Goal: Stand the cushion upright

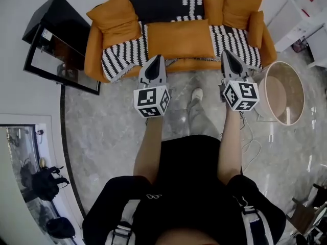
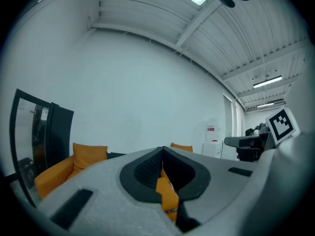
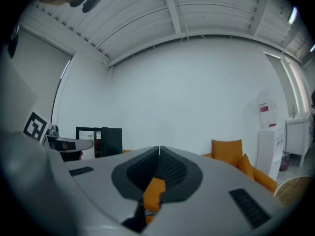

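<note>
A large orange cushion [image 1: 179, 39] lies flat on the seat of the orange sofa [image 1: 93, 50], over a black-and-white striped throw [image 1: 122, 55]. My left gripper [image 1: 158, 58] hovers level in front of the sofa's edge, near the cushion's left front corner, shut and empty. My right gripper [image 1: 226, 52] is level with it near the cushion's right front corner, also shut with nothing held. In the left gripper view the jaws [image 2: 162, 149] meet at the tip; the same shows in the right gripper view [image 3: 159, 148]. Neither gripper touches the cushion.
Other orange cushions lean on the sofa back at the left [image 1: 113, 19] and the right [image 1: 242, 4]. A black cabinet [image 1: 56, 40] stands left of the sofa, a round beige side table [image 1: 280, 93] to its right. The person's foot [image 1: 196, 94] is on the marble floor.
</note>
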`<state>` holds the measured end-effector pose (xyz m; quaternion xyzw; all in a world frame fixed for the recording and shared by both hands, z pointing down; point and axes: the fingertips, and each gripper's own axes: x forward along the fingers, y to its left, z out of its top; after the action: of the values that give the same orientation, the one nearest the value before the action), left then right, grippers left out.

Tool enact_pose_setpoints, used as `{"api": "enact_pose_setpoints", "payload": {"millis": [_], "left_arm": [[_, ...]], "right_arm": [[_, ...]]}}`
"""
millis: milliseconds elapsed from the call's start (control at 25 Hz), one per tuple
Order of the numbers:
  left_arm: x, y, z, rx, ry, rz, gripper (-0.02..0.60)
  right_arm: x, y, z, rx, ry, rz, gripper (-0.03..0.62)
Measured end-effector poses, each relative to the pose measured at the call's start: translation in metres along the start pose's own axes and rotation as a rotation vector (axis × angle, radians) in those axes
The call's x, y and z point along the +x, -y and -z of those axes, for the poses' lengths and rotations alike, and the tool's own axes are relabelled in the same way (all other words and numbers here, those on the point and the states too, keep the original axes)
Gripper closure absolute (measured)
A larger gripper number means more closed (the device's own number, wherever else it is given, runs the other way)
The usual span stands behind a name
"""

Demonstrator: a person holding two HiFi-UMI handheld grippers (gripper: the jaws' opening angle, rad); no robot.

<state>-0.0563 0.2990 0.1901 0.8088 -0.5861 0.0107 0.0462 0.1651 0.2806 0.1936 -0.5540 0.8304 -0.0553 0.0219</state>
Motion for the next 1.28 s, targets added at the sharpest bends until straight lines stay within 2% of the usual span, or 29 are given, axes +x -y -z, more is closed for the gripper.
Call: {"api": "enact_pose_setpoints", "payload": {"millis": [200, 400, 600, 840, 920, 1040, 1280], "left_arm": [[0.064, 0.0, -0.006, 0.019, 0.002, -0.001, 0.572], [0.125, -0.022, -0.001, 0.018, -0.018, -0.044, 0.572], [0.189, -0.046, 0.004, -0.01, -0.065, -0.094, 0.572], [0.28, -0.03, 0.009, -0.051, -0.099, -0.087, 0.572], [0.289, -0.037, -0.003, -0.063, -0.114, -0.084, 0.572], [0.287, -0.069, -0.039, -0.088, -0.129, -0.101, 0.572], [0.285, -0.108, -0.038, -0.133, -0.174, -0.13, 0.572]], "right_arm": [[0.054, 0.038, 0.012, -0.021, 0.009, -0.022, 0.583], [0.123, 0.072, 0.019, 0.042, 0.053, -0.065, 0.583], [0.194, 0.088, 0.025, 0.056, -0.001, -0.149, 0.583], [0.261, 0.151, 0.019, 0.051, -0.054, -0.168, 0.583], [0.275, 0.147, 0.006, 0.04, -0.088, -0.176, 0.583], [0.294, 0.121, -0.027, 0.02, -0.138, -0.186, 0.583], [0.314, 0.105, -0.028, 0.007, -0.214, -0.209, 0.583]]}}
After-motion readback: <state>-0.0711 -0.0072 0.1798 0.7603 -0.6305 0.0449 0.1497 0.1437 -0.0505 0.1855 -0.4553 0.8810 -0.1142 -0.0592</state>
